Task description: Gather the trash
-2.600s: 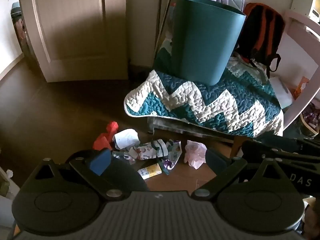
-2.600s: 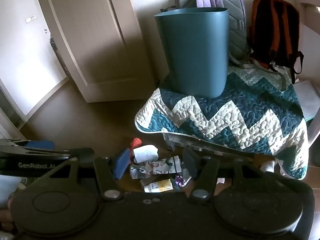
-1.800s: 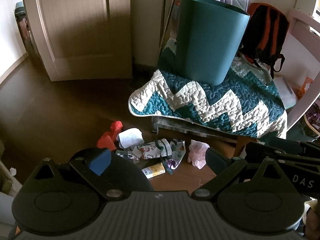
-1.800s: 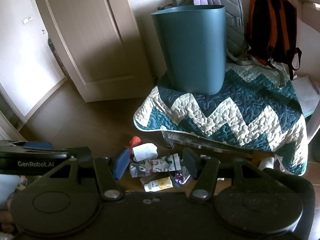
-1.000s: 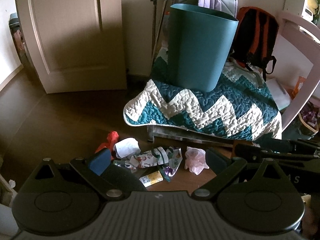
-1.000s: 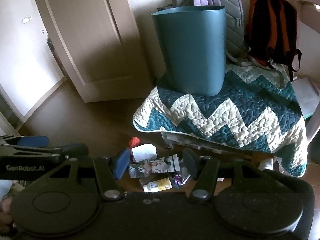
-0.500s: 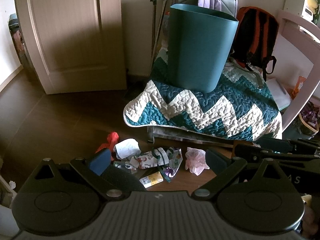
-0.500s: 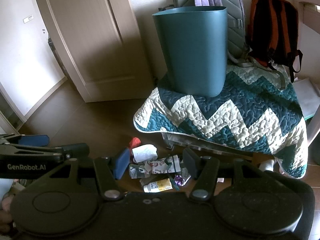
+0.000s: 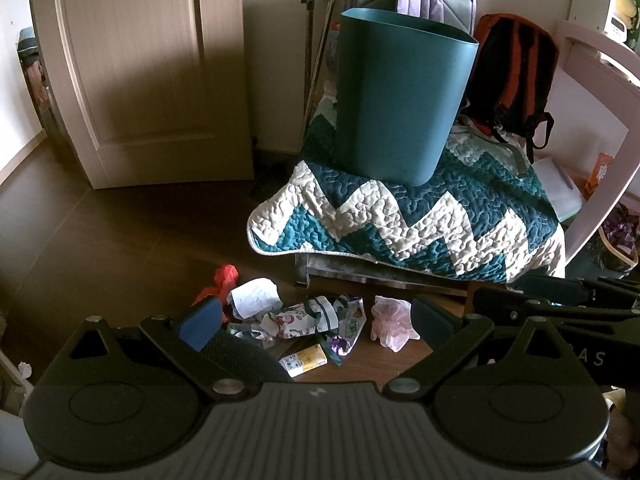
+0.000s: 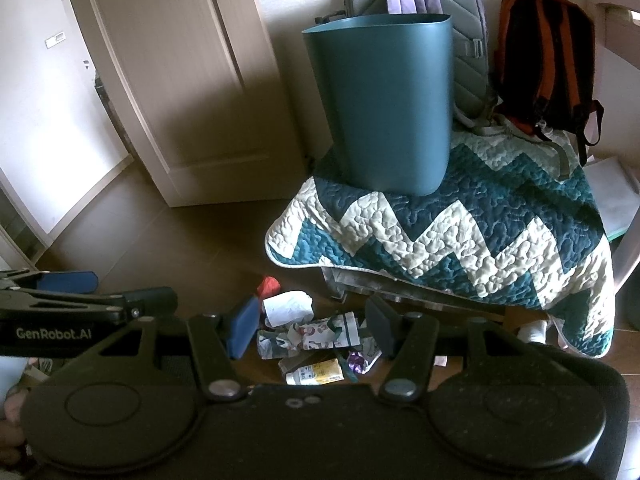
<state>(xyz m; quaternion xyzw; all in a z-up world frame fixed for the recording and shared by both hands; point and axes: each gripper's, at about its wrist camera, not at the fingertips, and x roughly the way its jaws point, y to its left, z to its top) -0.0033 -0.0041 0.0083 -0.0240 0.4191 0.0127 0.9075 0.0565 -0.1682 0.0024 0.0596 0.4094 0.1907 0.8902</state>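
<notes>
Both the left tongs [image 9: 314,318] and right tongs [image 10: 312,326] are held apart, empty; the crumpled white paper wad [image 10: 288,306] just ahead should be approached low and pinched centrally.

home room, quilt [image 9: 420,216], backpacks [image 9: 514,76], door [image 9: 140,68]

We hold both grippers out side by side, low and level. Left gripper [image 9: 314,316] – jaws wide apart, nothing between the pads. Right gripper [image 10: 312,326] – jaws spread too, empty. At the frame edges something pale shows that may be our hands, too dim to call.
</notes>
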